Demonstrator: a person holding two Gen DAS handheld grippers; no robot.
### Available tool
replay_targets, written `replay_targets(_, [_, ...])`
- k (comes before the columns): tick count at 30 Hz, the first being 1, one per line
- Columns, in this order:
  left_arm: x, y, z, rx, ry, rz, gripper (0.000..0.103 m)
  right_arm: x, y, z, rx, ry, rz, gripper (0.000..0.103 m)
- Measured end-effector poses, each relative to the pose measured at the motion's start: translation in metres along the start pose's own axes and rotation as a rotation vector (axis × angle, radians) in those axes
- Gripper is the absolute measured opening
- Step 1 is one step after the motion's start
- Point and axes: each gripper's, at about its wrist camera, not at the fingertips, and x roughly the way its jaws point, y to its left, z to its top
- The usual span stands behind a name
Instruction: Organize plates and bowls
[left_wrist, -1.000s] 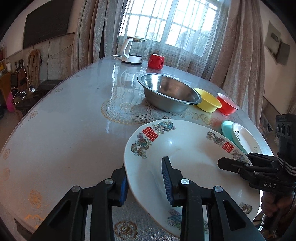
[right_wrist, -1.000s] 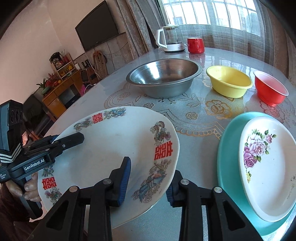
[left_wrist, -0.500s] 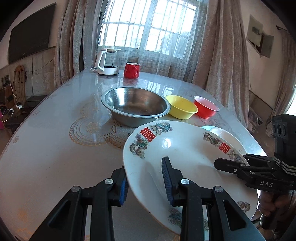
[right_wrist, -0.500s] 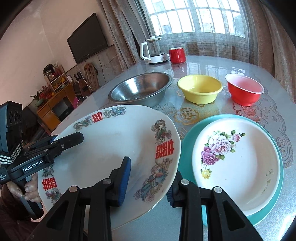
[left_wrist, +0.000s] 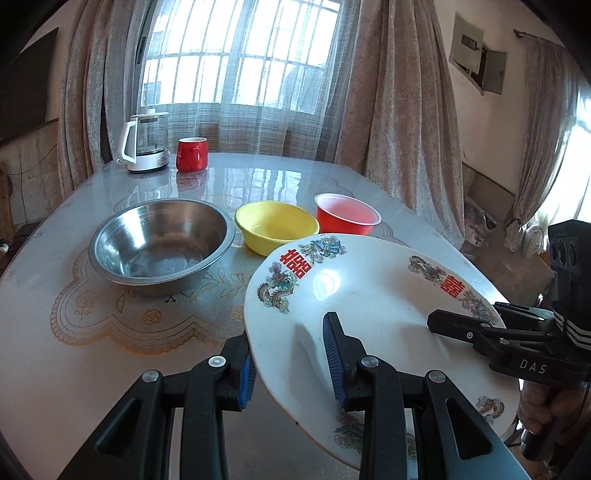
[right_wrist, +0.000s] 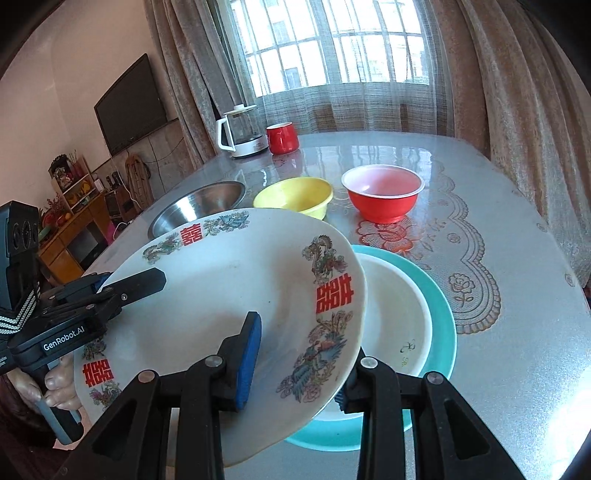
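White, with red characters and painted birds, the big plate (right_wrist: 236, 295) is held above the table (right_wrist: 498, 258) by both grippers: the left gripper (left_wrist: 291, 362) and the right gripper (right_wrist: 299, 354) are each clamped on its rim, partly over the white plate (right_wrist: 399, 317) lying in the teal plate (right_wrist: 441, 302).

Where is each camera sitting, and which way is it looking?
Left wrist: it sits on the left gripper, looking along its fingers across the table toward the window; the right gripper and its hand show at the right.
Right wrist: it sits on the right gripper, looking over the stacked plates toward the window; the left gripper and its hand show at the left.
Both views share the big decorated plate, gripped on opposite edges, the three bowls, the kettle and the red mug.
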Motion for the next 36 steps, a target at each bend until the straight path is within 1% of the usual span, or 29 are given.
replay_targets(5, [0.024, -0.023, 0.011, 0.019, 0.018, -0.031, 0.032, -0.003, -0.031, 0.003, 0.045, -0.003, -0.035, 0.034])
replay_targets(8, [0.038, -0.035, 0.015, 0.037, 0.034, -0.034, 0.032, -0.002, -0.048, 0.004, 0.062, -0.002, -0.062, 0.034])
replay_targets(12, [0.055, -0.043, 0.017, 0.038, 0.057, -0.039, 0.032, 0.003, -0.066, 0.005, 0.08, 0.01, -0.076, 0.034])
replay_targets(16, [0.069, -0.045, 0.016, 0.03, 0.084, -0.025, 0.032, 0.013, -0.077, 0.004, 0.084, 0.028, -0.081, 0.034])
replay_targets(20, [0.077, -0.04, 0.012, 0.014, 0.111, -0.01, 0.032, 0.025, -0.077, 0.003, 0.071, 0.047, -0.08, 0.034])
replay_targets(23, [0.078, -0.037, 0.009, 0.012, 0.112, -0.002, 0.032, 0.029, -0.073, 0.003, 0.045, 0.04, -0.086, 0.034])
replay_targets(29, [0.085, -0.032, 0.002, 0.004, 0.139, -0.008, 0.032, 0.031, -0.07, 0.001, 0.018, 0.05, -0.096, 0.036])
replay_targets(36, [0.083, -0.034, -0.002, 0.037, 0.129, 0.005, 0.032, 0.03, -0.071, -0.004, 0.029, 0.062, -0.108, 0.038])
